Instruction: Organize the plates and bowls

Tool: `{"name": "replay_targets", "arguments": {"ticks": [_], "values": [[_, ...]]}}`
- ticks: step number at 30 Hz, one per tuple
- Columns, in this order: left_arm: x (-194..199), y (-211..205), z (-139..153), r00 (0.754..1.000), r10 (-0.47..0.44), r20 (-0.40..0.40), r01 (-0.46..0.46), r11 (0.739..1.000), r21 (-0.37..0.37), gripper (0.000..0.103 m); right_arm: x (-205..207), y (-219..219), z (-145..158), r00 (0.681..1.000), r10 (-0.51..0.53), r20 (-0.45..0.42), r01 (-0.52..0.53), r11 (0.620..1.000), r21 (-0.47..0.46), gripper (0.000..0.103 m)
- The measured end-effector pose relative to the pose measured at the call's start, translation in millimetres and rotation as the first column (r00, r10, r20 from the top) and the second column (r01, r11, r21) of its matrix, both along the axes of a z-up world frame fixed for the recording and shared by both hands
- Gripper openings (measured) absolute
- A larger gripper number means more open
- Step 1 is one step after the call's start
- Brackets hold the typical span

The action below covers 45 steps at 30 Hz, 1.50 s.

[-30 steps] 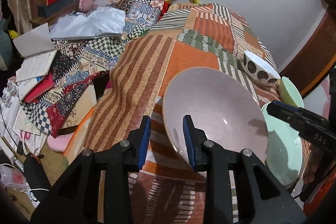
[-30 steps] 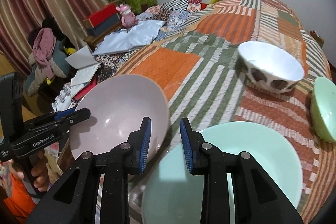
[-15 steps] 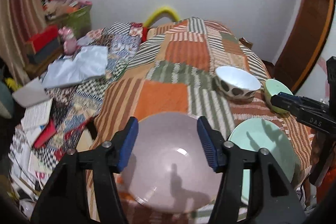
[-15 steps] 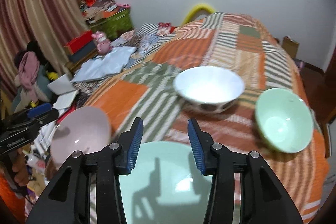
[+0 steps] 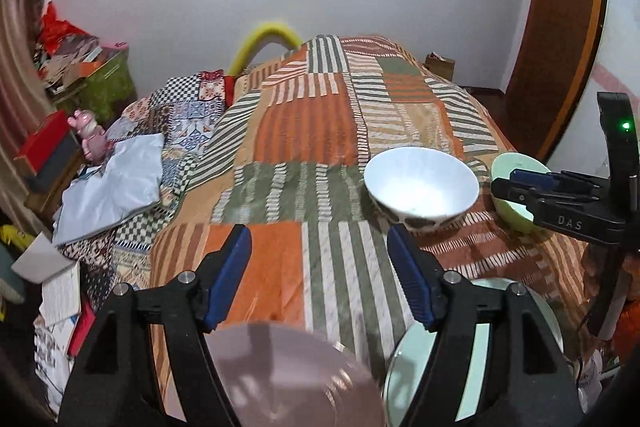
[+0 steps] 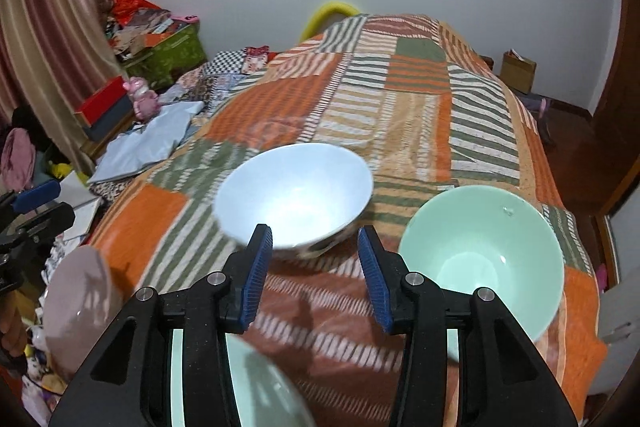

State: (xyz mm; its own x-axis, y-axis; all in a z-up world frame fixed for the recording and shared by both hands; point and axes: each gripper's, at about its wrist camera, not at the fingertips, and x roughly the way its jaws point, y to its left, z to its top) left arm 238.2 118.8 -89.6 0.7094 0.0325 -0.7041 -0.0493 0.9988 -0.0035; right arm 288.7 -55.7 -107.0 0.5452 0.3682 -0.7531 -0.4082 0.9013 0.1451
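Note:
A pink plate (image 5: pixel 288 375) and a mint plate (image 5: pixel 480 347) lie side by side on the near end of the patchwork bed. My left gripper (image 5: pixel 318 247) hovers above and just past the pink plate; its jaws are opening and only bedspread shows between them. A white bowl (image 6: pixel 296 195) with dark spots stands further up the bed, and a mint bowl (image 6: pixel 480 255) sits to its right. My right gripper (image 6: pixel 316 255) is open and empty, with its tips just short of the white bowl's near rim. The mint plate (image 6: pixel 260 383) lies under its body.
The striped bedspread (image 5: pixel 320 115) runs to the far wall. Left of the bed lie patterned cloths, a pale sheet (image 5: pixel 112 183), books, boxes and a pink toy (image 5: pixel 90 135). A wooden door (image 5: pixel 568 27) stands at the right, and a cardboard box (image 6: pixel 518 71) sits on the floor.
Both grippers let go of their plates, the left the pink one and the right the mint one. Their jaws opened, and both moved up the bed toward the bowls.

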Motion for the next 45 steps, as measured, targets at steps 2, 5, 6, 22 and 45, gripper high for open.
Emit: {"name": "replay_targets", "arguments": {"ticks": [2, 5, 6, 22, 45], "values": [[15.8, -3.4, -5.1, 1.0, -0.015, -0.012, 0.015, 1.0, 0.005, 0.07, 11.7, -0.2, -5.4, 1.0, -0.006, -0.016, 0.006, 1.0, -0.004, 0.041], [37.9, -5.8, -15.2, 0.999, -0.029, -0.037, 0.029, 1.0, -0.003, 0.07, 26.6, 2.5, -13.5, 0.999, -0.003, -0.033, 0.002, 1.0, -0.018, 0.041], [43.2, -5.5, -18.6, 0.999, -0.03, -0.046, 0.03, 1.0, -0.009, 0.07, 31.1, 3.7, -16.2, 0.999, -0.004, -0.039, 0.003, 1.0, -0.022, 0.041], [92.6, -2.1, -60.0, 0.984, -0.061, -0.168, 0.045, 0.995, -0.093, 0.07, 57.9, 23.9, -47.3, 0.995, 0.04, -0.088, -0.05, 0.992, -0.117, 0.028], [94.7, -2.3, -92.5, 0.946, -0.094, -0.31, 0.069, 0.993, -0.092, 0.019, 34.0, 47.5, -48.0, 0.965, 0.209, -0.159, -0.214, 0.977, -0.012, 0.027]]}}
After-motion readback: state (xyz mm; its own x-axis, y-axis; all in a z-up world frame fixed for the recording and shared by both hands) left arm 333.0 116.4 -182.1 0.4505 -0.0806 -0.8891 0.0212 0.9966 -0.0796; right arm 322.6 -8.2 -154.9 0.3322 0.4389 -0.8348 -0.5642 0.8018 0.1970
